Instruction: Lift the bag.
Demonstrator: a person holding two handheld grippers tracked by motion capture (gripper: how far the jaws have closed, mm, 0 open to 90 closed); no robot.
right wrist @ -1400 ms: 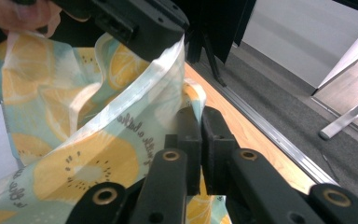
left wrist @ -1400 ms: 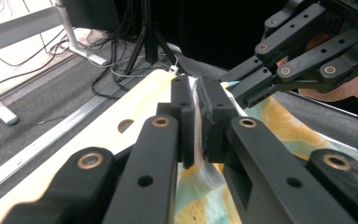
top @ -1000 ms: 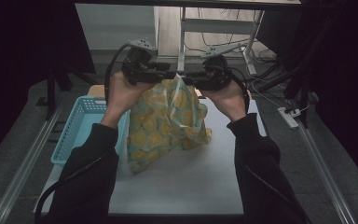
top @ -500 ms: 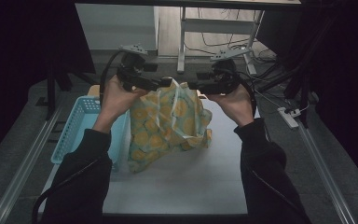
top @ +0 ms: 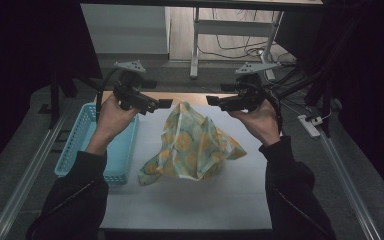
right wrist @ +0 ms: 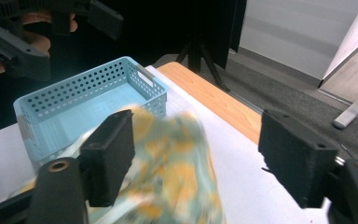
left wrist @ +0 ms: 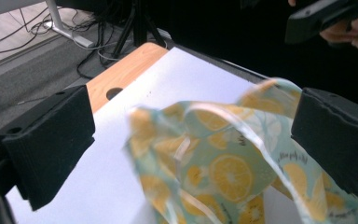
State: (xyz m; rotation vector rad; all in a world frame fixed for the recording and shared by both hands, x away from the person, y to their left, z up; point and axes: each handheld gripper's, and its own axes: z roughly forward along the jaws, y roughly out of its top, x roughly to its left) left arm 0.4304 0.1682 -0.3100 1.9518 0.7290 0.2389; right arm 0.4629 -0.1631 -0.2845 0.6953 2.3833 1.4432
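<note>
We have both grippers standing above the far half of the white table (top: 190,200), with the lemon-print bag (top: 192,145) slumped between and below them. The jaws of the left gripper (top: 164,103) have just been opening and now stand wide, nothing between the pads; in the left gripper view the bag (left wrist: 223,163) lies beyond them, untouched. The jaws of the right gripper (top: 211,100) have likewise just been opening and stand well apart, clear of the bag (right wrist: 168,172).

We judge the bag to be light, thin and fully limp: it folds on itself, holds no shape, and its film-like surface may slip between the pads. It is not fragile. We recommend taking hold at the upper rim or at a handle strap (left wrist: 223,114), one gripper to each side, and closing fully on a doubled layer. The blue basket (top: 87,145) stands just beside the bag, on its left.
</note>
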